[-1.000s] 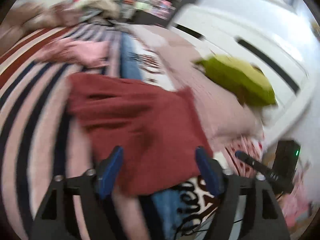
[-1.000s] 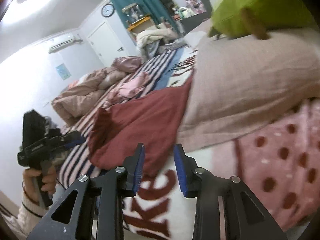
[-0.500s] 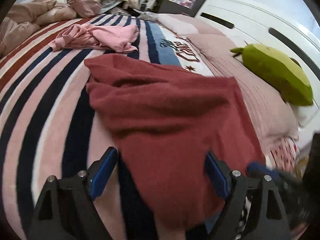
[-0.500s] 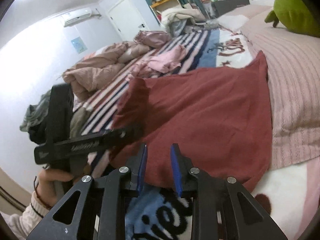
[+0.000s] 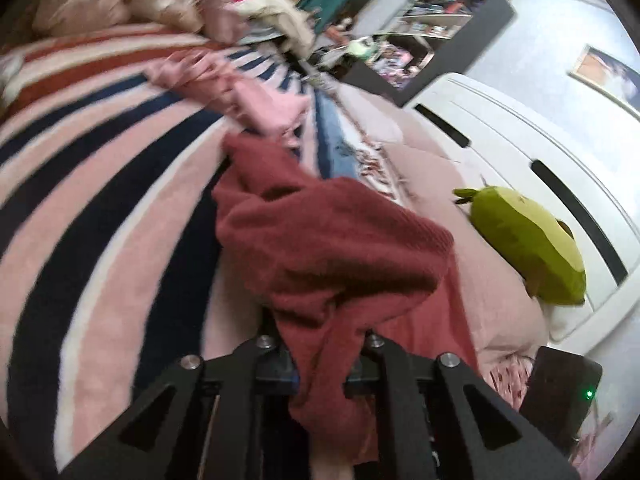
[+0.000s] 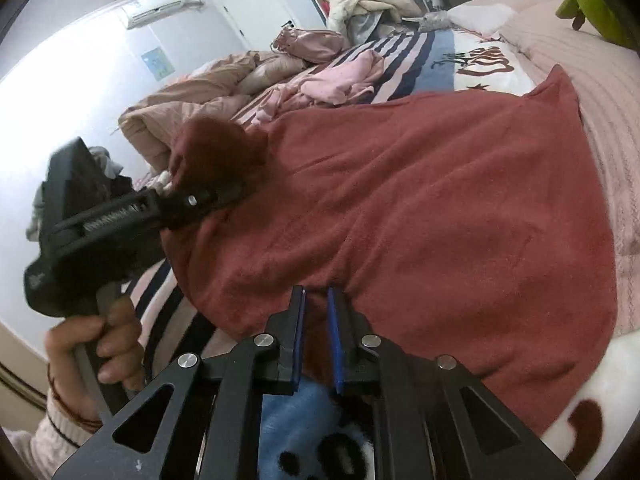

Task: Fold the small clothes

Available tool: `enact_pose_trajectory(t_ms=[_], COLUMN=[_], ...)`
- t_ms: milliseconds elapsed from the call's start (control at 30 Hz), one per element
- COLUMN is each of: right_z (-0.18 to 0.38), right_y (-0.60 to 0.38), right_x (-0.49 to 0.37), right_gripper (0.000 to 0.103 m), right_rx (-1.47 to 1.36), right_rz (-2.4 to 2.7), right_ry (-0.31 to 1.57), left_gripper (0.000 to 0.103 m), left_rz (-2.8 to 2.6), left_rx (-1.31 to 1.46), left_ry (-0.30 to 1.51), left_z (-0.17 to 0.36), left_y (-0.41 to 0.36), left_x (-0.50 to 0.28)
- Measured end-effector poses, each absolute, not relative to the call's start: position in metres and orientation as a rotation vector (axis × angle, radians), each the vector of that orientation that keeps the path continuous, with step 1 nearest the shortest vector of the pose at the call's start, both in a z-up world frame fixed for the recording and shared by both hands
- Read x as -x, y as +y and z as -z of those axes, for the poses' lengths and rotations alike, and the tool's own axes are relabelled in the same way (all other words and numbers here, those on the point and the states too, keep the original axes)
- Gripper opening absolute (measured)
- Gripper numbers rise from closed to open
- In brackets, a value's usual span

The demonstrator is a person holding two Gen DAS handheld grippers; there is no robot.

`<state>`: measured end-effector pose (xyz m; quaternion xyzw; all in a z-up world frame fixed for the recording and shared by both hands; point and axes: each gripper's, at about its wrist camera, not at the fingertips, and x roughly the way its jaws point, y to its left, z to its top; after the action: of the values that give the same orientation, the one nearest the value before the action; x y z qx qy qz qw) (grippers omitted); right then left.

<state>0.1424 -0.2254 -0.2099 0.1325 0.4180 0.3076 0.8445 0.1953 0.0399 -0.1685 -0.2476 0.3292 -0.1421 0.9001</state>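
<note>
Slippage is looking like the main risk: the left gripper (image 5: 320, 364) is pinching only a bunched near-left corner of the red garment (image 6: 420, 208) lying on the bed (image 5: 100, 184), and the right gripper (image 6: 316, 340) is clamping its thin near edge. Uneven lifting could skew the fold. Both grippers have just been closing onto cloth; earlier they were hovering open.

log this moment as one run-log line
step: grasp near edge | left tool: just closed on red garment | right tool: just closed on same hem | fold: not started
</note>
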Motion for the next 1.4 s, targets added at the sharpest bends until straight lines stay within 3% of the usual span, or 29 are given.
enact_pose_trajectory(t_ms=[233, 433, 567, 633, 700, 1000, 1100, 1267, 1400], right_z=[0.172, 0.159, 0.174, 0.175, 0.17, 0.12, 0.125, 0.185, 0.173], right_y=[-0.317, -0.387, -0.397, -0.39, -0.377, -0.315, -0.286, -0.285, -0.283], right_x=[-0.114, -0.076, -0.076, -0.082, -0.088, -0.097, -0.109, -0.127, -0.131], right_gripper=[0.007, 0.011, 0.011, 0.011, 0.011, 0.011, 0.01, 0.01, 0.012], right_rx=[-0.422, -0.465, -0.487, -0.476, -0.453, -0.315, -0.216, -0.153, -0.141], right_rz=[-0.559, -0.432, -0.404, -0.419, -0.464, -0.617, -0.61, -0.417, -0.422], right_ry=[0.718, 0.65, 0.69, 0.7, 0.689, 0.561, 0.666, 0.914, 0.92], left_gripper=[0.01, 0.012, 0.025, 0.038, 0.061, 0.063, 0.065, 0.069, 0.069], left_rz=[0.575, 0.804, 0.849, 0.848, 0.861, 0.736, 0.65, 0.549, 0.544], left_rx=[0.233, -0.063, -0.123, -0.116, -0.096, 0.037, 0.097, 0.154, 0.216], left_ry=[0.65, 0.87, 0.873, 0.89, 0.877, 0.806, 0.777, 0.756, 0.742], left_z=[0.116, 0.159, 0.167, 0.159, 0.152, 0.126, 0.124, 0.132, 0.139], left_y=[-0.049, -0.144, -0.156, -0.153, -0.145, -0.068, -0.041, -0.005, 0.013], left_x=[-0.201, -0.2, -0.187, -0.183, -0.176, -0.147, -0.153, -0.162, -0.172])
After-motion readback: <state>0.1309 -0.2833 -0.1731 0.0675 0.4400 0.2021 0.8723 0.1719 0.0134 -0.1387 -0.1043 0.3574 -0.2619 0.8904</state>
